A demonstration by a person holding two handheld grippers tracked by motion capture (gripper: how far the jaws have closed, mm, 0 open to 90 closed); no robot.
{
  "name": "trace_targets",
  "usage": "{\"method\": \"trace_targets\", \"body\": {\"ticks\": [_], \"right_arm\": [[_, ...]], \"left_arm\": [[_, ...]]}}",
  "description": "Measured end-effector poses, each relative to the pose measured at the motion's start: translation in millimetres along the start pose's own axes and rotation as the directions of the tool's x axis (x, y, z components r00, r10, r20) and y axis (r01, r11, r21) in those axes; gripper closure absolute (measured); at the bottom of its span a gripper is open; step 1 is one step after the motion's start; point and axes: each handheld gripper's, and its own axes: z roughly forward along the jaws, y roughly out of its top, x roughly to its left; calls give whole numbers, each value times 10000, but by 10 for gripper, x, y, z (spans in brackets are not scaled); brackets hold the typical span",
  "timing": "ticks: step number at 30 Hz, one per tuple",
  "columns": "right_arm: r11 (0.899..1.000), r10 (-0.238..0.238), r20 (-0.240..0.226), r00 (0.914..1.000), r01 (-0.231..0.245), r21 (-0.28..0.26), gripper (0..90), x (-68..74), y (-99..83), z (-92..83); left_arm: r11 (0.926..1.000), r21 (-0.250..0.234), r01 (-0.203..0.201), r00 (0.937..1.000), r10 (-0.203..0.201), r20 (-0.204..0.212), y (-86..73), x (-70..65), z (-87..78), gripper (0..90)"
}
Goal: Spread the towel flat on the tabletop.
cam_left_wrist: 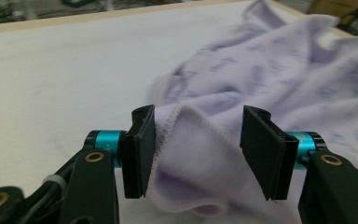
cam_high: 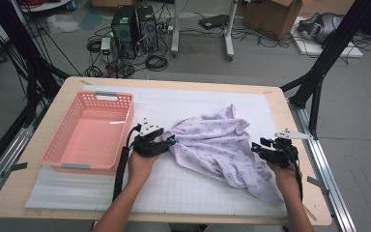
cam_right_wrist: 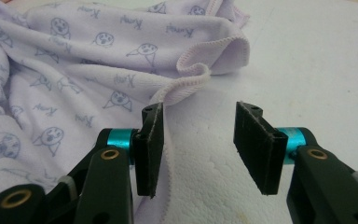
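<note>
- I see a wooden bench (cam_high: 280, 145) under a white mat (cam_high: 198, 193); beyond it lie a grey floor, computer towers (cam_high: 135, 29), cables and cardboard boxes (cam_high: 275, 14).
- A pink basket (cam_high: 67, 150) sits left of the cloth (cam_high: 217, 145), which lies crumpled mid-mat.
- My left tool (cam_high: 170, 141) stands about half open at the cloth's left edge; a hemmed fold (cam_left_wrist: 186, 154) lies between its pads, brushing one, unclamped.
- My right tool (cam_high: 256, 146) is half open at the cloth's right edge; the hem (cam_right_wrist: 165, 154) runs along one pad, not pinched.
- The cloth is pale lilac with small doodle faces, rumpled, with stitched edges.
</note>
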Motion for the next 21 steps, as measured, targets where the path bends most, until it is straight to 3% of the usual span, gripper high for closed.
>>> {"method": "trace_targets", "body": {"ticks": [2,4,6,8,11,13,14,16,17,19,21], "right_arm": [[10000,-27,4,10000,27,-16,522,8,1,-6],[10000,-46,-15,10000,46,11,521,16,0,-11],[10000,-56,-48,10000,56,30,518,25,-1,-7],[9999,-114,-17,9999,115,127,514,33,-5,0],[9997,-119,-36,9999,120,194,513,36,-15,8],[9998,-78,-44,10000,79,167,513,40,-24,4],[9998,-56,-63,10000,57,173,513,36,-33,2],[9997,1,-63,10000,0,226,513,24,-56,5],[9997,30,-74,10000,-28,245,513,17,-67,11],[9996,57,-88,9999,-54,281,513,9,-84,27],[9995,37,-97,9999,-34,315,512,15,-91,44]], "left_arm": [[9999,53,-145,9981,142,592,3,-111,11,449],[9996,127,-237,9921,219,1233,-6,-220,40,450],[9980,444,-443,9805,349,1932,-37,-352,102,449],[9915,888,-950,9688,716,2372,-90,-501,190,449],[9760,1475,-1601,9581,1178,2610,-172,-681,334,407],[9680,1710,-1838,9556,1351,2620,-192,-761,394,392],[9650,1684,-2013,9544,1545,2554,-190,-796,403,387],[9644,1723,-2008,9497,1484,2759,-196,-845,408,381],[9558,1818,-2310,9458,1767,2726,-204,-886,411,390],[9318,1830,-3135,9305,2630,2551,-219,-957,400,508],[9216,1825,-3425,9198,2895,2648,-211,-965,381,679]]}}
